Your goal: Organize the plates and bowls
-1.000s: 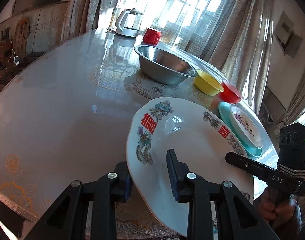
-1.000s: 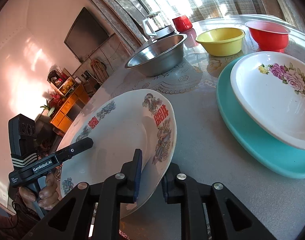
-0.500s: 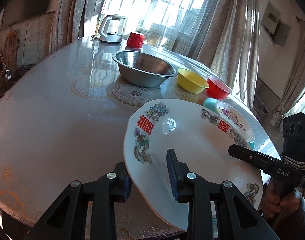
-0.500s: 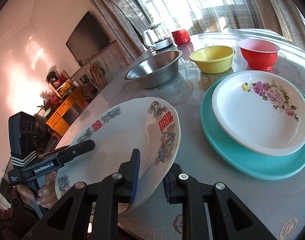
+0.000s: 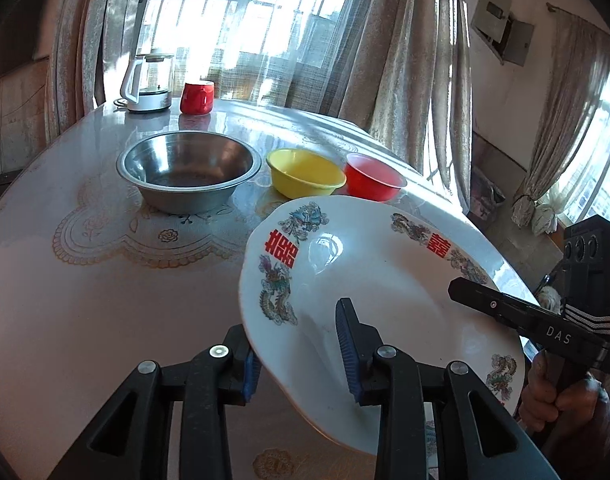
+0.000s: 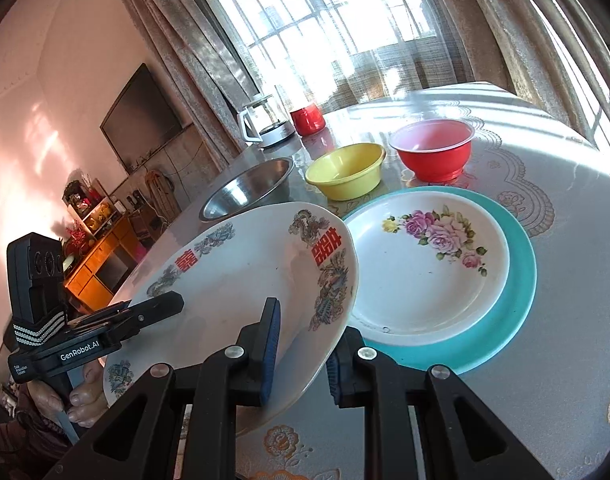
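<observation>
- we are holding the big dragon-and-double-happiness plate point(image 6: 241, 280) between both tools, tilted, raised off the glass-topped round table point(image 6: 565, 320).
- our left gripper point(image 5: 299, 350) is clamping the plate's left rim, one blue pad above and one below; its jaws are opening slightly, with the rim between them.
- our right gripper point(image 6: 301, 350) is pinching the opposite rim, jaws nearly closed on the thin edge.
- in the right wrist view, the floral plate point(image 6: 425, 268) is sitting nested on the teal plate point(image 6: 521, 280), lying at about 1 o'clock from our right gripper, near and lower than the plate we are carrying.
- our right hand is the nearer one to that stack; the left is on the far side of the carried plate.
- we are judging that the carried plate, wider than the floral one, needs to travel toward 1 o'clock and level out before it can sit on or under the stack.
- the yellow bowl point(image 6: 345, 170), red bowl point(image 6: 433, 154) and steel bowl point(image 6: 247, 188) are standing in a row toward 12 o'clock, beyond the stack.
</observation>
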